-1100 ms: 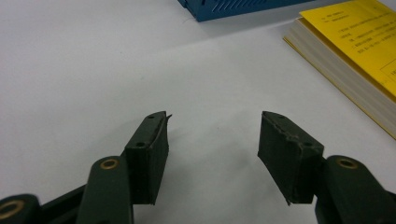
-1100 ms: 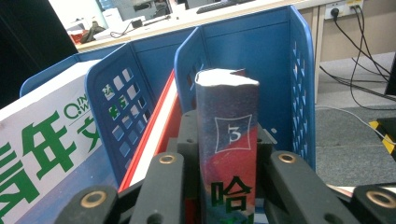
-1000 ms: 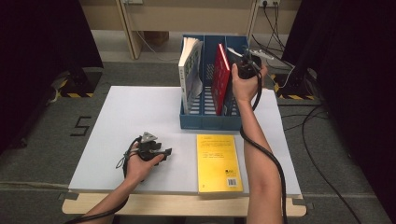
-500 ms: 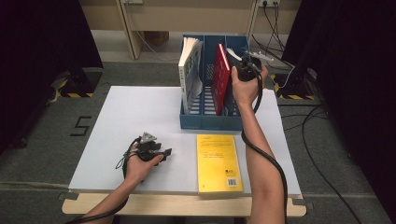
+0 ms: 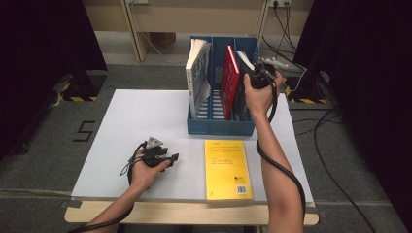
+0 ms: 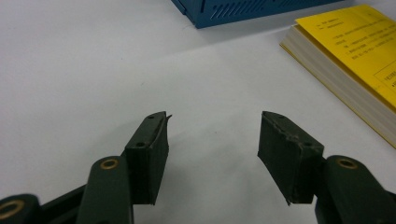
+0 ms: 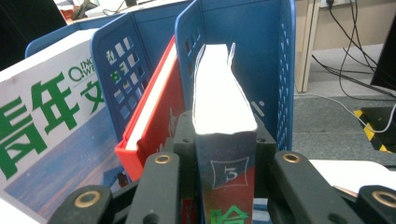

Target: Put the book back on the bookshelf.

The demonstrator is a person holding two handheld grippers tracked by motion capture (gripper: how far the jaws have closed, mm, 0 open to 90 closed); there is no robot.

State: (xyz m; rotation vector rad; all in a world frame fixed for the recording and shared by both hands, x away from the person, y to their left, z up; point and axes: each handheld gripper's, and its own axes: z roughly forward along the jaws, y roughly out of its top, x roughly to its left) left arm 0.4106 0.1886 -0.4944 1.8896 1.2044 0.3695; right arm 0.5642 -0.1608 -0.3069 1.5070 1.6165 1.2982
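While the right gripper sits at the upper right of the high view over the blue file rack, I have its jaws on either side of the spine of the dark book, low in the middle of the right gripper view. They have just been easing apart, and the book is between them; whether the pads press it at this instant I cannot tell.

As I judge it, the step is letting go of the book once it stands in the rack's right compartment, just beside the red book. To do it well I would spread the jaws evenly, keep the hand level, and draw straight back along the spine line so neither pad drags the cover or tips the book against the divider.

It stands upright on its bottom edge, long axis vertical, spine towards my camera, page block running away to the rack's far wall.

My left gripper rests spread and empty over the white table, lower left, near the yellow book.
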